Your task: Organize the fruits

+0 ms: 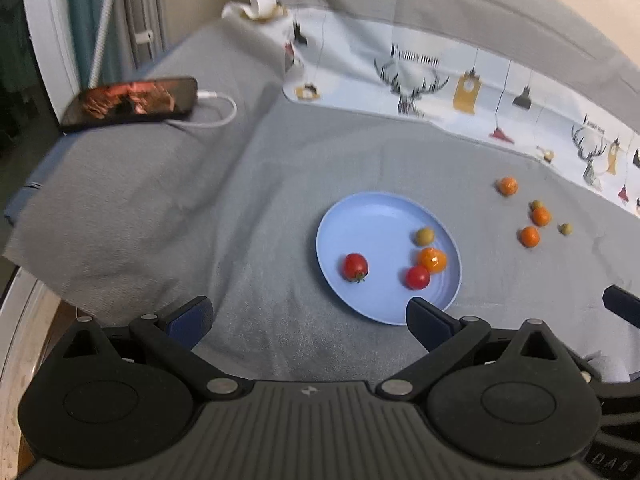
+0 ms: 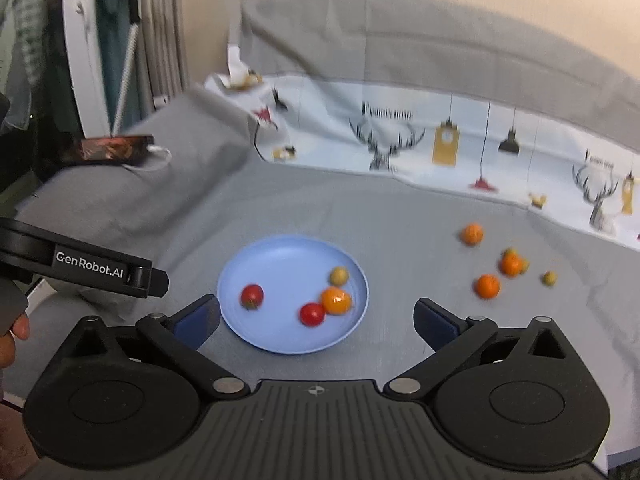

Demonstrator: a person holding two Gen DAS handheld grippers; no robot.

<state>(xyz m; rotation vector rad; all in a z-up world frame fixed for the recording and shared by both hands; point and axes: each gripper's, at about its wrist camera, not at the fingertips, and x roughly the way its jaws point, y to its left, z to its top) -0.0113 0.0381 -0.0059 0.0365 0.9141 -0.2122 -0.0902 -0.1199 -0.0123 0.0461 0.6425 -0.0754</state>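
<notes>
Both fingers of our left gripper point(image 1: 308, 316) sat nearest the lens in the left view, spread wide with nothing between them, above the gray cloth point(image 1: 248, 184) short of the plate point(image 1: 372, 220). Plate held four fruits: a red tomato point(image 1: 355, 266) alone on the left, a second red one point(image 1: 417, 277) touching an orange one point(image 1: 432, 260), and a green one point(image 1: 424, 236) just beside those. Five more lay loose on the cloth well to the right: three orange point(image 1: 507, 185) point(image 1: 541, 216) point(image 1: 530, 236), two small green point(image 1: 536, 204) point(image 1: 565, 228). We'd judge sorting under halfway, loose ones next. Only this view showed the phone point(image 1: 132, 100) screen and its cable point(image 1: 218, 110) clearly, plus a dark tip at the right edge, probably our right gripper point(image 1: 622, 306).

Right view: right gripper point(image 2: 316, 320) likewise wide open and empty, backed off the plate point(image 2: 280, 252), near rim between its fingers. Pointing at the plate kept both piles in sight. Only this view showed the left gripper point(image 2: 86, 266) from the side, and part of a hand point(image 2: 14, 334) at the left edge. Blur here was heavier; the loose pile's far green fruit was hard to separate.
</notes>
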